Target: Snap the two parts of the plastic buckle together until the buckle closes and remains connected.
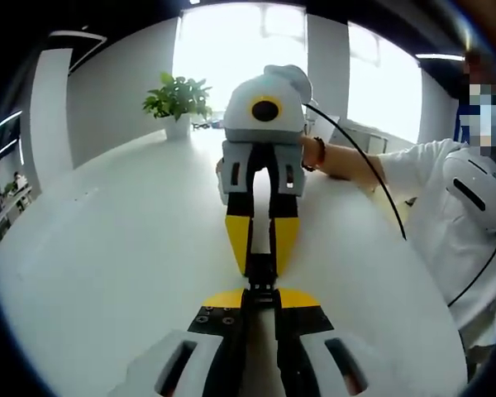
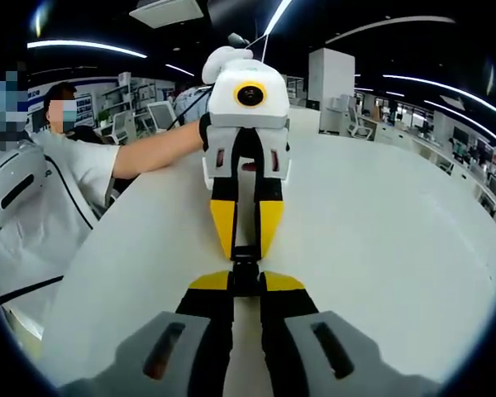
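Note:
A small black plastic buckle [image 1: 262, 279] hangs over the white table [image 1: 107, 248], pinched from both ends. My left gripper [image 1: 261, 293] rises from the bottom of the left gripper view, its yellow-tipped jaws shut on the near part. Facing it, my right gripper [image 1: 261, 266] comes down from above, shut on the far part. In the right gripper view the buckle [image 2: 245, 263] sits between my right gripper [image 2: 245, 279] and the left gripper [image 2: 246, 251]. The two parts meet tip to tip; whether they are latched is hidden by the fingers.
A person in a white shirt [image 1: 446, 198] sits at the table edge, forearm [image 2: 153, 149] reaching over it. A potted plant [image 1: 178, 99] stands at the far end. A black cable [image 1: 372, 178] trails from the right gripper. Office desks and chairs [image 2: 360, 120] lie beyond the table [image 2: 380, 231].

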{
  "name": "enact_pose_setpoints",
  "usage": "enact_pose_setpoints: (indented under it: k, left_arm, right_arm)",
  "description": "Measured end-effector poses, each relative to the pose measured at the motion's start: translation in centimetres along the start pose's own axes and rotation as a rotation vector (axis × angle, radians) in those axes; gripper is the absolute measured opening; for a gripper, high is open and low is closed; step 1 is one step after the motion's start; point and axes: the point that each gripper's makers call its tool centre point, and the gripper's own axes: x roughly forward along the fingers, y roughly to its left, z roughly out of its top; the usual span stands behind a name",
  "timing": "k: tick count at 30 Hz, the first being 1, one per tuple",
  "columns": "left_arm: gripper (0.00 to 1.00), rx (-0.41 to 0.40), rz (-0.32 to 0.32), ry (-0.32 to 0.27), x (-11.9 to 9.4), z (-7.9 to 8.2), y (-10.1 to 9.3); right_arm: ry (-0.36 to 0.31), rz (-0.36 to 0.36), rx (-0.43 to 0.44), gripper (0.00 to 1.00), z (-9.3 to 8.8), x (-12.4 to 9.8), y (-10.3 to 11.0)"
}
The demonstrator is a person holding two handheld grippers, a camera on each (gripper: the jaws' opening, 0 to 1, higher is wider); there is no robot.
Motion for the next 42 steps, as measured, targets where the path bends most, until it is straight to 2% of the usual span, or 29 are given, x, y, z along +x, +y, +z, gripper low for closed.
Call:
enact_pose_setpoints:
  k: [13, 19, 25, 34, 37, 42]
  left_arm:
    - [0.07, 0.010, 0.007, 0.007, 0.19, 0.02, -0.10]
    - [0.07, 0.005, 0.009, 0.010, 0.30, -0.04, -0.31]
    - [0.07, -0.003, 0.013, 0.007, 0.02, -0.02, 0.28]
    - [0.07, 0.009, 0.007, -0.013, 0.33, 0.07, -0.15]
    - [0.07, 0.001, 0.014, -0.005, 0.37, 0.18, 0.04]
    - [0.08, 0.006, 0.001, -0.043, 0.40, 0.02, -0.10]
  right_arm:
    - [-0.006, -0.002, 0.001, 0.09, 0.08, -0.09, -0.51]
    - [-0.001, -0.005, -0.001, 0.09, 0.06, 0.05, -0.07]
    - [0.002, -0.015, 0.002, 0.09, 0.06, 0.14, -0.20]
    - [-0.009, -0.008, 0.004, 0.09, 0.25, 0.57, 0.16]
    - [0.015, -0.012, -0.013, 0.09, 0.18, 0.56, -0.10]
    - [-0.009, -0.013, -0.015, 0.10, 0.04, 0.51, -0.32]
